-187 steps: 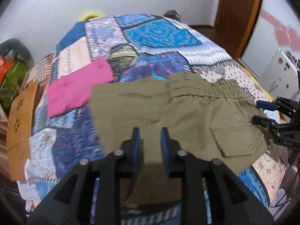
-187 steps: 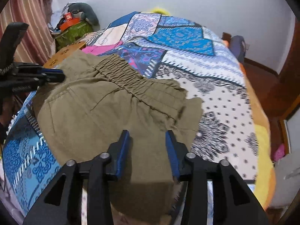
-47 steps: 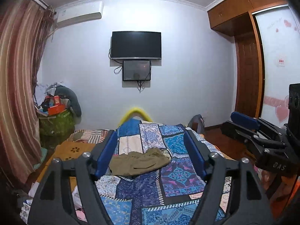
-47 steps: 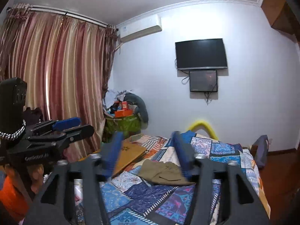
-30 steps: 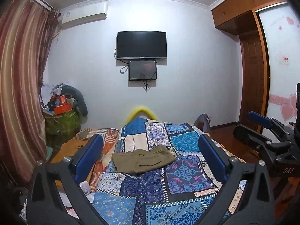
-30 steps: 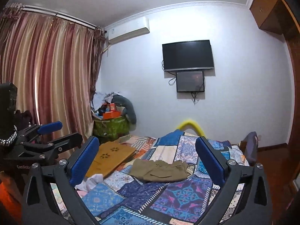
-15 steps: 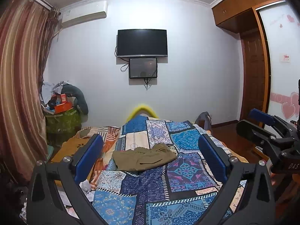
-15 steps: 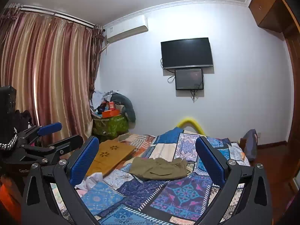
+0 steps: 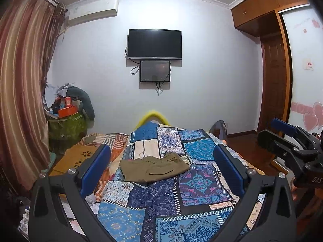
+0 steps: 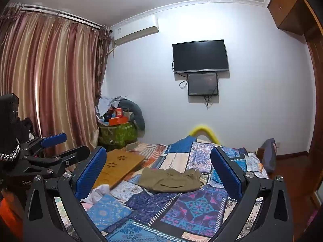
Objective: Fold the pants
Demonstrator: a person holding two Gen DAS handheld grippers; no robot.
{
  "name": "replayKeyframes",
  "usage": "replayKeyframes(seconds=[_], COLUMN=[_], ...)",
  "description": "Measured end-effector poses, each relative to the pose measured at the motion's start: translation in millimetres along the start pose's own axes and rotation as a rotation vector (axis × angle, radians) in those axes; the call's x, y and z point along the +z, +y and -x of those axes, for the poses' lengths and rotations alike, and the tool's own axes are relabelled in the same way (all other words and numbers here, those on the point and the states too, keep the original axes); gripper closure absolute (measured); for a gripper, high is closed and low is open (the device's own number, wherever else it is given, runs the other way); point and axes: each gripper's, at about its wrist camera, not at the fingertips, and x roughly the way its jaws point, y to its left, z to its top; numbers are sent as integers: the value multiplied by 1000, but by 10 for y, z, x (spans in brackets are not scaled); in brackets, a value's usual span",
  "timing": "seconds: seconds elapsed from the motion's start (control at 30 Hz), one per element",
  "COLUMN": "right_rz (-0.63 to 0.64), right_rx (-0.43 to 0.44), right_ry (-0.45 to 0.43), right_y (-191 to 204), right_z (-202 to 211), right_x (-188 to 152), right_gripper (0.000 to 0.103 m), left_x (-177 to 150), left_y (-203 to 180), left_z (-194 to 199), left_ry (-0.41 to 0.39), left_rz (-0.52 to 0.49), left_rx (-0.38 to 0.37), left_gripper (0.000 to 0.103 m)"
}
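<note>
Olive pants (image 9: pixel 154 168) lie bunched on the patchwork bedspread (image 9: pixel 161 201), at twelve o'clock from both grippers. Left gripper (image 9: pixel 161 173) and right gripper (image 10: pixel 158 173) hover well apart from them, jaws spread wide and empty.

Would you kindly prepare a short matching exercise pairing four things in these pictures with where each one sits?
Things:
1. olive pants
2. television
3. air conditioner
4. tan board

Places:
a. high on the wall beside the curtain
b. at the bed's left edge
c. on the patchwork bedspread
d. on the wall above a smaller screen

Pairs: 1-c, 2-d, 3-a, 4-b
</note>
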Motion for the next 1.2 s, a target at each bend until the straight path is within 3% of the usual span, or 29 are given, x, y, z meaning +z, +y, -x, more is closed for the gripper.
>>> replayKeyframes(seconds=[1.2], right_rz=[-31], right_rx=[-24], right_ry=[2], right_y=[-58], right_z=[39], right_x=[-12], right_gripper=[1], left_x=[8], left_y=[-9], left_z=[-106], left_ry=[44], left_rz=[30], left_rx=[-54], left_gripper=[0])
